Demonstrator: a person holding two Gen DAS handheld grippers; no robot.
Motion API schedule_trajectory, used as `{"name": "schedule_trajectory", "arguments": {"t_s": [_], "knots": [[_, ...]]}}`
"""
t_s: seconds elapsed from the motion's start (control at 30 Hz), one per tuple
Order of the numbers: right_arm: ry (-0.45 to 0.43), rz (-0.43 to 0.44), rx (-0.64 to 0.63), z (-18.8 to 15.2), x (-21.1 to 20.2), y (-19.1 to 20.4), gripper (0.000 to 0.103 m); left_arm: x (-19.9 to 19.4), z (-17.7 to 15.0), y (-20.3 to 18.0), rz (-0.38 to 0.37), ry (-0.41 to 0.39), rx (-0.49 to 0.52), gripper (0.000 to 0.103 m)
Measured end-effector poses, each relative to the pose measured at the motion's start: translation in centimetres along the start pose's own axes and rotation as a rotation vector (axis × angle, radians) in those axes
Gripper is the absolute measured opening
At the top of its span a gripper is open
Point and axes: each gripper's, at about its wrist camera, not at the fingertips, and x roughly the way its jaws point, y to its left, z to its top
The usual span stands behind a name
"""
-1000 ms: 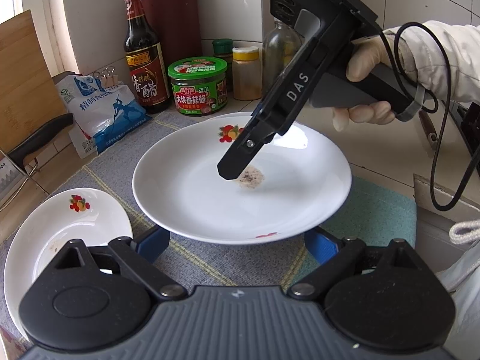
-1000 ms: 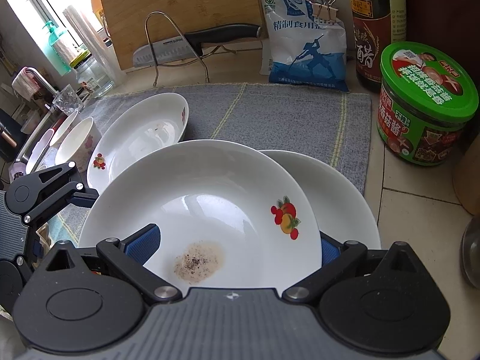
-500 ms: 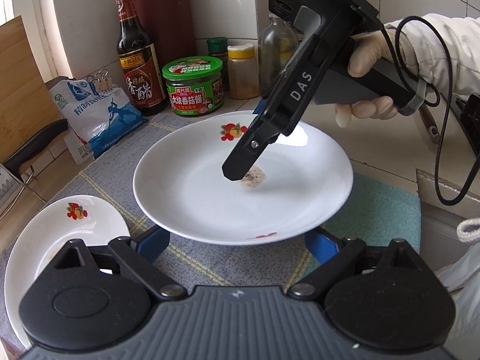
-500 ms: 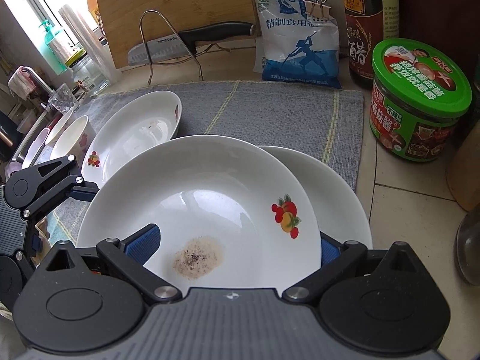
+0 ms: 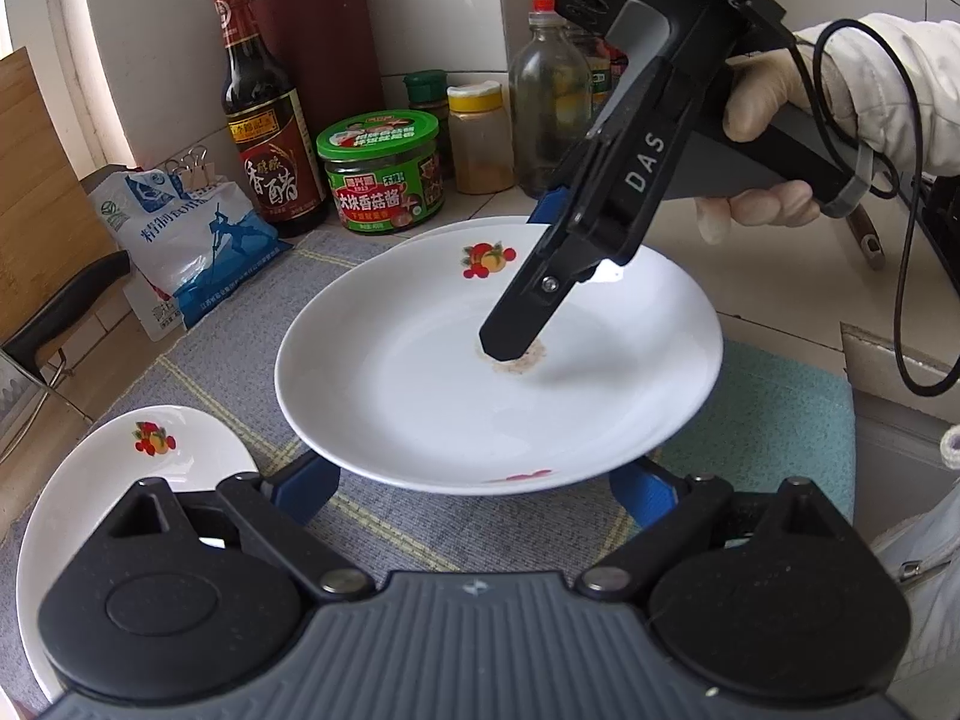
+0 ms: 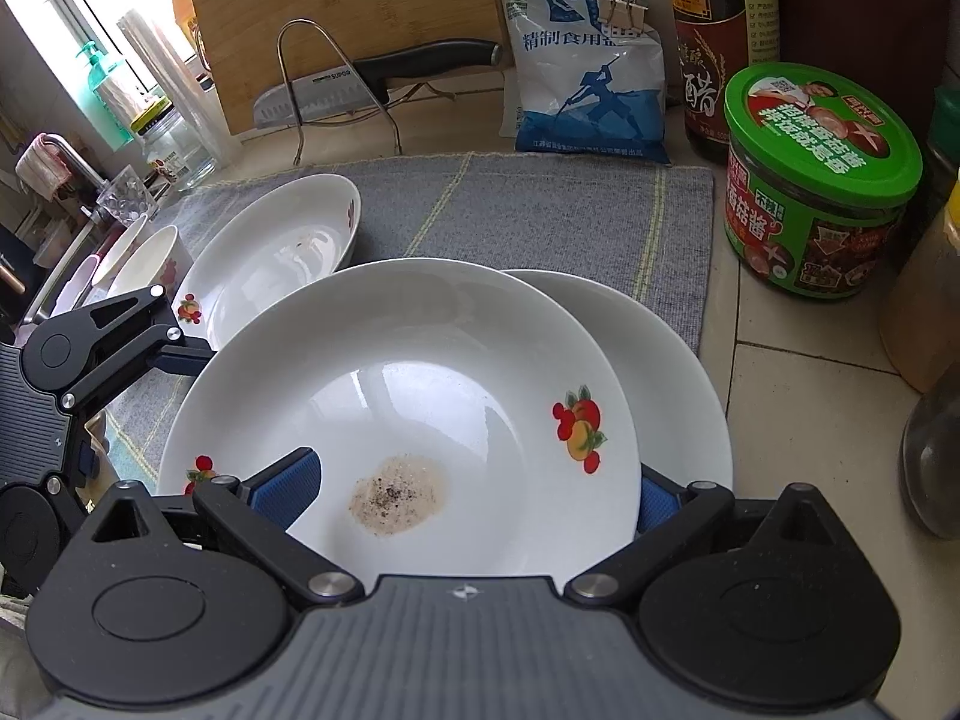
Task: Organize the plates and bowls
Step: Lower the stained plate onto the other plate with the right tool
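Right gripper (image 5: pixel 528 324) slants down from a gloved hand (image 5: pixel 774 120), fingers clamped on the far rim of a round glossy white plate (image 5: pixel 480 384) with a speckled stain, over a second plate (image 6: pixel 672 372). Left gripper (image 5: pixel 474 480) fingers spread apart below the near rim. Woven grey mat (image 6: pixel 540 204) covers the bench.

A green-lidded jar (image 6: pixel 819 180) stands beside a vinegar bottle (image 6: pixel 717 42) and salt bag (image 6: pixel 585 72).
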Motion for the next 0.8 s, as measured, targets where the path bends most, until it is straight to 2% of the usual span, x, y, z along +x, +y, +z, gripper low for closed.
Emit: {"name": "schedule_trajectory", "arguments": {"t_s": [0.23,0.8], "knots": [[0.000,-0.011,0.019,-0.7,-0.6,-0.5,0.103,0.3,0.0,-0.1,0.015,0.009,0.019,0.096],[-0.034,-0.038,0.042,-1.6,-2.5,-0.6,0.103,0.4,0.3,0.2,0.031,0.021,-0.036,0.097]]}}
